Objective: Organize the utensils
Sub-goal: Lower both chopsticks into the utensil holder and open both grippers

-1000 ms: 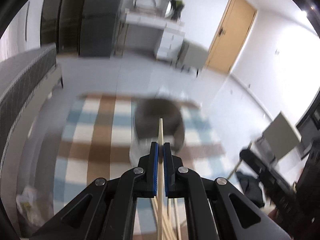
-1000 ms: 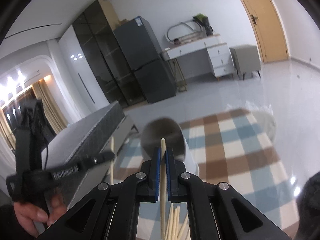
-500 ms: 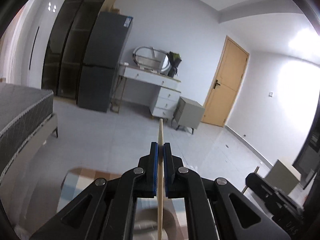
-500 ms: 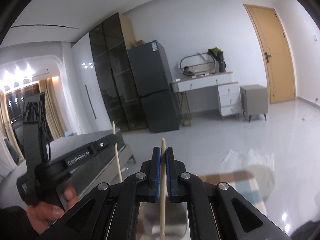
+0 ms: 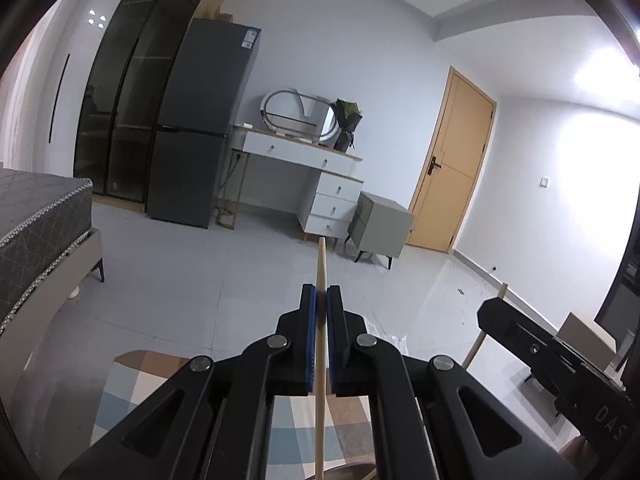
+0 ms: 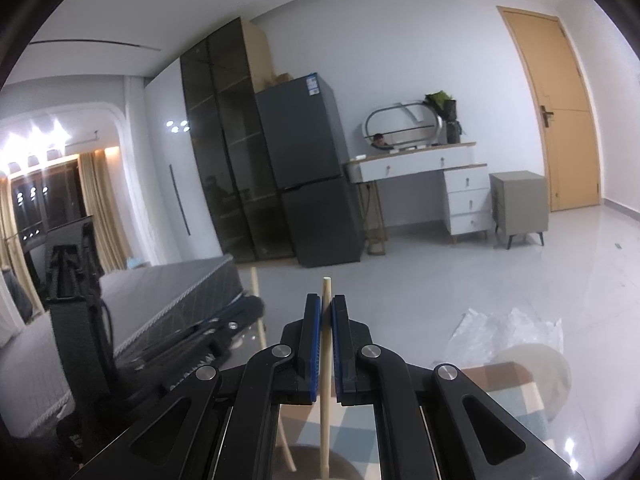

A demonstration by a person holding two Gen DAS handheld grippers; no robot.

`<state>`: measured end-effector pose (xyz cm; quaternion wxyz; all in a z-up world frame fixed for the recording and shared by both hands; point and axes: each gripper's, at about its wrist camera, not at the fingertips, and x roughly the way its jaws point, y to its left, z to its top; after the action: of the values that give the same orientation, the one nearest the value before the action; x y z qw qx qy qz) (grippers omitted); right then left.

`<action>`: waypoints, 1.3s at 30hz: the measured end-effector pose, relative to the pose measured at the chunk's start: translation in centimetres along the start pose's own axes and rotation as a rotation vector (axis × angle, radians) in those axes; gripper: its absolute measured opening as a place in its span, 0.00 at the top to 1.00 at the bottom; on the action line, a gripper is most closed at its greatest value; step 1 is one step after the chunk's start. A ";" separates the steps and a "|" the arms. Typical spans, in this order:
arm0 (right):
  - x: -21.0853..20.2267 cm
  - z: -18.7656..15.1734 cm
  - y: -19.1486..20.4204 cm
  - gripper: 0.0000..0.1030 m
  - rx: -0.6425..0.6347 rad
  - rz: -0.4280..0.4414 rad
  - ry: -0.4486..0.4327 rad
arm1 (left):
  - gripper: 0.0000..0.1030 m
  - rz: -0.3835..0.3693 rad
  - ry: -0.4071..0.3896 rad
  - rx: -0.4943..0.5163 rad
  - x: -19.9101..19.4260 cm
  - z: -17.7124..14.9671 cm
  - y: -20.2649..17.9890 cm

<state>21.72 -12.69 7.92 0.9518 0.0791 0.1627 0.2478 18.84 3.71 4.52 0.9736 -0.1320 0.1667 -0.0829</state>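
Pale chopstick (image 5: 321, 360), blue pads (image 5: 311, 340), checked rug (image 5: 132, 396) prob.

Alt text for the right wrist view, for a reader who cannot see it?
The right gripper pinches an upright wooden chopstick between blue pads, raised toward a room with a dark fridge. At left, the left gripper holds a second chopstick.

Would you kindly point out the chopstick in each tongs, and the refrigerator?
left chopstick (image 5: 321, 264), left wrist view, upper shaft.
right chopstick (image 6: 326, 292), right wrist view, near the tip.
refrigerator (image 5: 200, 120), left wrist view, door front.
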 end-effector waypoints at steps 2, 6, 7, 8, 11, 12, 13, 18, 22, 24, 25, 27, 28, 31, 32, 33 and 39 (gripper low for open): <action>0.2 -0.6 0.3 0.95 -0.014 0.007 0.013 | 0.99 -0.006 0.003 -0.008 -0.4 -0.3 0.2; 0.5 -1.8 0.7 0.95 -0.052 0.022 0.048 | 0.99 -0.019 0.018 0.001 -0.7 -0.3 -0.3; 0.4 -2.1 0.8 0.95 -0.055 0.028 0.057 | 0.99 -0.022 0.022 0.006 -0.9 -0.3 -0.4; 0.5 -2.1 0.8 0.95 -0.056 0.031 0.062 | 0.99 -0.031 0.028 0.009 -1.4 -0.3 -0.6; 0.3 -2.2 0.8 0.95 -0.041 0.052 0.080 | 0.99 -0.036 0.043 0.024 -2.0 -0.2 -0.9; 0.2 -2.1 0.7 0.95 -0.036 0.058 0.083 | 0.99 -0.039 0.051 0.029 -2.1 -0.3 -0.9; 0.2 -2.2 0.7 0.95 -0.031 0.068 0.090 | 0.99 -0.035 0.053 0.035 -2.8 -0.3 -1.1; -0.1 -2.7 0.5 0.89 0.008 0.087 0.153 | 0.99 -0.070 0.129 0.063 -3.2 -0.5 -1.6; -1.9 -2.6 -0.2 0.59 0.064 0.068 0.158 | 0.99 -0.072 0.183 0.047 -4.0 -0.4 -1.5; -3.3 -2.4 -0.5 0.58 0.078 0.050 0.136 | 0.97 -0.047 0.182 0.029 -4.9 0.1 -1.3; -4.3 -2.5 -0.7 0.56 0.087 0.040 0.129 | 0.92 -0.029 0.187 0.024 -5.6 0.4 -1.2; -5.7 -2.6 -1.1 0.53 0.100 0.021 0.123 | 0.81 -0.022 0.190 0.023 -6.5 0.8 -1.3; -6.6 -2.7 -1.4 0.52 0.106 0.010 0.119 | 0.72 -0.010 0.185 0.024 -7.1 1.0 -1.5; -9.1 -2.9 -1.8 0.49 0.128 -0.011 0.112 | 0.52 0.013 0.168 0.013 -9.4 1.2 -1.8; -9.6 -3.0 -1.8 0.47 0.137 -0.014 0.108 | 0.49 0.035 0.161 0.007 -10.4 1.3 -2.2; -10.5 -3.1 -1.8 0.43 0.150 -0.018 0.102 | 0.45 0.044 0.160 0.005 -10.7 1.3 -2.3; -14.5 -3.4 -1.2 0.30 0.161 -0.037 0.068 | 0.29 0.107 0.143 0.041 -13.8 0.6 -4.6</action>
<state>9.14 -20.73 8.38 0.9407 0.1441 0.2158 0.2187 5.68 2.31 10.56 0.9648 -0.0965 0.2407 -0.0436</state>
